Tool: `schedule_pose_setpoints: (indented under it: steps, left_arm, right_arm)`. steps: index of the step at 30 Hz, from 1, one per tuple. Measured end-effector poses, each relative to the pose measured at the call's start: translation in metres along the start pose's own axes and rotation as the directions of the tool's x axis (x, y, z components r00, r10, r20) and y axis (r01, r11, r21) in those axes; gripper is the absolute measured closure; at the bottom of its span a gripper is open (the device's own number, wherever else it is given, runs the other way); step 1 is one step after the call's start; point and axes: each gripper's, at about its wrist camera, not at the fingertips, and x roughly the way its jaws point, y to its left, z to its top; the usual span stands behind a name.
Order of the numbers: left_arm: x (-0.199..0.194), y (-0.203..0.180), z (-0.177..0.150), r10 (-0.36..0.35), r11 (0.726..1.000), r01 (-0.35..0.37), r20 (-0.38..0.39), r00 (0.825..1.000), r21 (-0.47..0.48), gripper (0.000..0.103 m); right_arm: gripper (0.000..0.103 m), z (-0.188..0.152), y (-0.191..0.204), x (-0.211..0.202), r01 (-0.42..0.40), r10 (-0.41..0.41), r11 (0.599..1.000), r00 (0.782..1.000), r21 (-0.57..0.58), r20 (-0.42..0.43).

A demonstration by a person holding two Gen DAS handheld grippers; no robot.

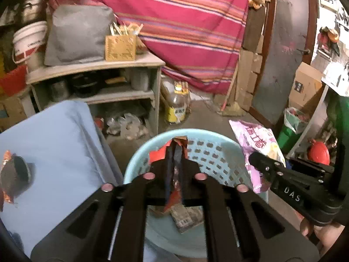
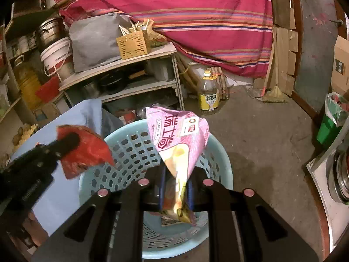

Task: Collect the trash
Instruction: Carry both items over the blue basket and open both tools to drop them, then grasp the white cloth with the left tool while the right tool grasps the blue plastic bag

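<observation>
My tools over the basket (image 2: 226,166)
Left tool (image 1: 177,147) pinches a red wrapper (image 2: 87,148); right tool (image 2: 175,172) clamps a pink bag (image 2: 174,135), centre frame.

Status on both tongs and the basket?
Left tongs over basket, red wrapper between the fingers. Right tongs shut on pink wrapper, above basket. Nothing blocking the drop.

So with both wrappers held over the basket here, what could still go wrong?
The red wrapper in the left gripper hangs near the rim of the blue basket, beside the blue cloth; released there, it might land outside. The pink bag in the right gripper is light and crumpled, so it could cling to the pads or drift. Another wrapper on the cloth could be overlooked.
</observation>
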Motion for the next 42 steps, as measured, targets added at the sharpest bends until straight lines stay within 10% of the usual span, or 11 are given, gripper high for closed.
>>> schedule_pose_setpoints:
  steps: [3, 10, 13, 25, 36, 42]
  left_arm:
    - [0.001, 0.004, 0.002, 0.017, 1.000, -0.017, 0.006, 1.000, -0.007, 0.046]
    - [-0.031, 0.028, 0.006, 0.106, 0.994, -0.105, 0.065, 0.992, -0.022, 0.017]
    - [-0.056, 0.047, 0.003, 0.168, 0.986, -0.165, 0.096, 0.981, -0.036, 0.008]
    - [-0.187, 0.180, -0.041, 0.443, 0.896, -0.432, 0.144, 0.885, -0.104, 0.005]
    - [-0.219, 0.325, -0.114, 0.594, 0.781, -0.591, -0.055, 0.803, -0.202, 0.005]
    - [-0.202, 0.356, -0.146, 0.494, 0.814, -0.524, -0.175, 0.852, -0.250, 0.006]
  right_arm:
    - [0.087, -0.001, 0.000, 0.003, -0.002, 0.002, 1.000, 1.000, 0.006, -0.009]
    - [0.083, -0.003, 0.009, 0.009, -0.004, 0.003, 1.000, 1.000, -0.006, -0.021]
    - [0.042, -0.004, 0.015, 0.014, -0.004, 0.004, 1.000, 1.000, -0.004, -0.029]
    - [0.015, -0.016, 0.083, -0.005, -0.016, 0.017, 0.999, 1.000, -0.039, 0.017]
    - [0.008, -0.060, 0.221, -0.027, -0.175, 0.180, 0.968, 0.984, -0.179, 0.010]
    - [0.007, -0.087, 0.286, -0.036, -0.177, 0.197, 0.925, 0.980, -0.336, 0.025]
